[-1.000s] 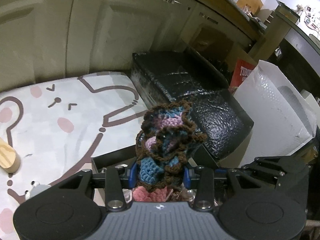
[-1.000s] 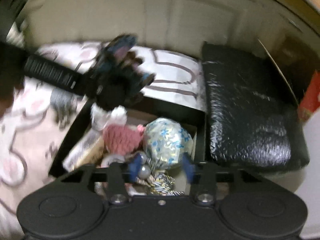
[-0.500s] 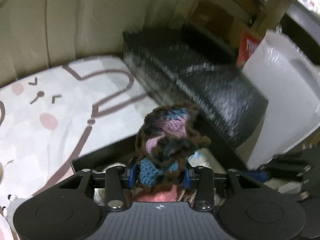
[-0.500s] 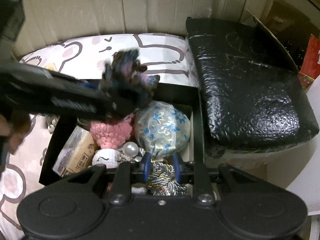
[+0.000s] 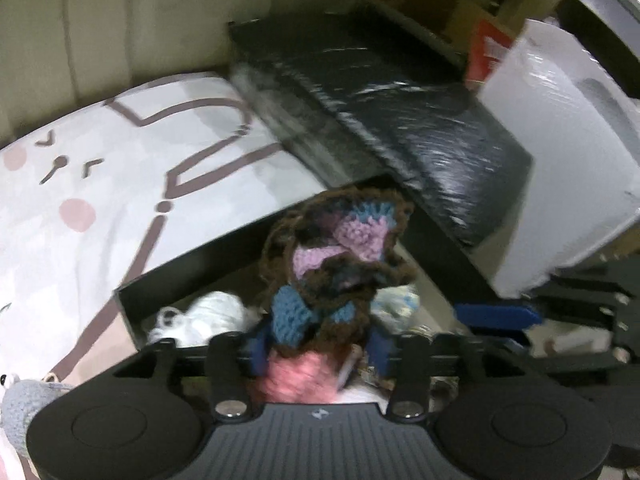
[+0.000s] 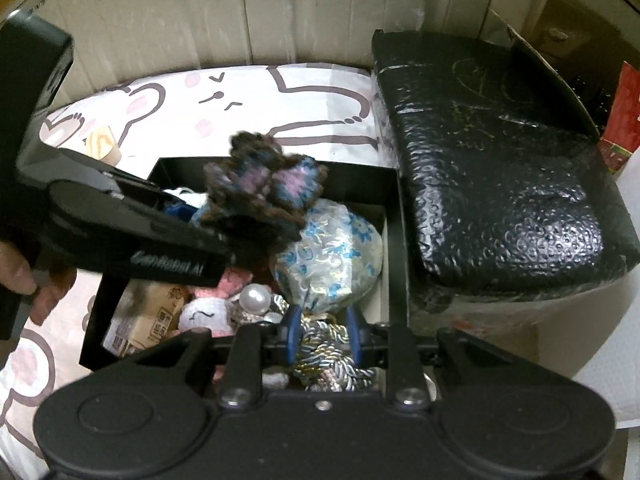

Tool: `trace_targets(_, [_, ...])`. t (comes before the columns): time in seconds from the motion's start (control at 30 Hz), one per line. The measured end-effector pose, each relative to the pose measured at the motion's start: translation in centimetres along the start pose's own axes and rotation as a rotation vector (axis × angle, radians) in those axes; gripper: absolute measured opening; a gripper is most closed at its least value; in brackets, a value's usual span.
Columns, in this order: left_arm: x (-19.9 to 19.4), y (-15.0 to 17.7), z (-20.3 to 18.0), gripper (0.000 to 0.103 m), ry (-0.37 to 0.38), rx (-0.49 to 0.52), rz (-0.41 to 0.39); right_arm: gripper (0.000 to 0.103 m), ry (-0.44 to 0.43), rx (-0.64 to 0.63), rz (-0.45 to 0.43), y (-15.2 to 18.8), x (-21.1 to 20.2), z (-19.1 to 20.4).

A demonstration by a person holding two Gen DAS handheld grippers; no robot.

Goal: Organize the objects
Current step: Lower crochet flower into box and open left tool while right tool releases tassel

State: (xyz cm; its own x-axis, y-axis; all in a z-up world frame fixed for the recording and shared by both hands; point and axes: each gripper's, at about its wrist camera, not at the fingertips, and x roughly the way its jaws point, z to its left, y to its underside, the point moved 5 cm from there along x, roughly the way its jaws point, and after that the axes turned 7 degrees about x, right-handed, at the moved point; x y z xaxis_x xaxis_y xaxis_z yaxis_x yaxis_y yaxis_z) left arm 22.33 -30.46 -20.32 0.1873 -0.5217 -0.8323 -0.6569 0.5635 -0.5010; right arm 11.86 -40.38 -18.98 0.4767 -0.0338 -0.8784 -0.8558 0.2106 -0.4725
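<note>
Left wrist view, somewhat blurred: the left gripper (image 5: 318, 344) has its 2 blue fingers closed on a ruffled crocheted piece in brown, blue and lilac yarn (image 5: 336, 264). The piece stands up out of the fingers, its long axis running straight ahead along them. Directly below and ahead lies an open black rectangular box (image 5: 208, 268), with a white yarn ball (image 5: 212, 316) and a pink knitted item (image 5: 298, 374) visible inside. The box sits on a white mat printed with pink-and-brown cartoon animals (image 5: 100, 184). A black bubble-wrapped package (image 5: 400, 120) lies to the right of the box.

Right wrist view: the right gripper (image 6: 323, 334) hovers at the near edge of the same box. Its 2 fingers stand a little apart, and twisted silver-and-gold cord (image 6: 328, 356) shows between and below them; I cannot tell whether they grip it. The left gripper reaches in from the left and holds the crocheted piece above the middle of the box, over a rounded pouch of white fabric with blue flowers (image 6: 332, 252). A large pearl bead (image 6: 256, 298) and a small printed cardboard carton (image 6: 148, 316) also lie inside.

My judgement: the crocheted piece is already over the box, so the drop is straight down, and the left gripper alone is placed to make it.
</note>
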Motion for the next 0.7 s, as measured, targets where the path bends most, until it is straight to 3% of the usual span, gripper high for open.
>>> trace_targets(0.03, [-0.4, 0.0, -0.2, 0.067, -0.009, 0.004, -0.003, 0.026, -0.003, 0.005, -0.003, 0.0, -0.1, -0.1])
trace_targets(0.13, [-1.8, -0.4, -0.2, 0.066, -0.008, -0.01, -0.03, 0.026, -0.013, 0.026, -0.013, -0.1, -0.5, -0.2])
trace_targets(0.33, [-3.5, -1.6, 0.9, 0.048, -0.027, -0.117, -0.129, 0.027, -0.015, 0.057, -0.027, -0.1, -1.0, -0.7])
trace_targets(0.47, [-2.5, -1.9, 0.7, 0.027, -0.032, -0.124, -0.125, 0.027, -0.011, 0.069, -0.029, -0.2, -1.0, -0.9])
trace_targets(0.7, [-0.3, -1.2, 0.6, 0.026, -0.051, -0.113, -0.075, 0.025, -0.029, 0.05, -0.012, 0.0, -0.8, -0.5])
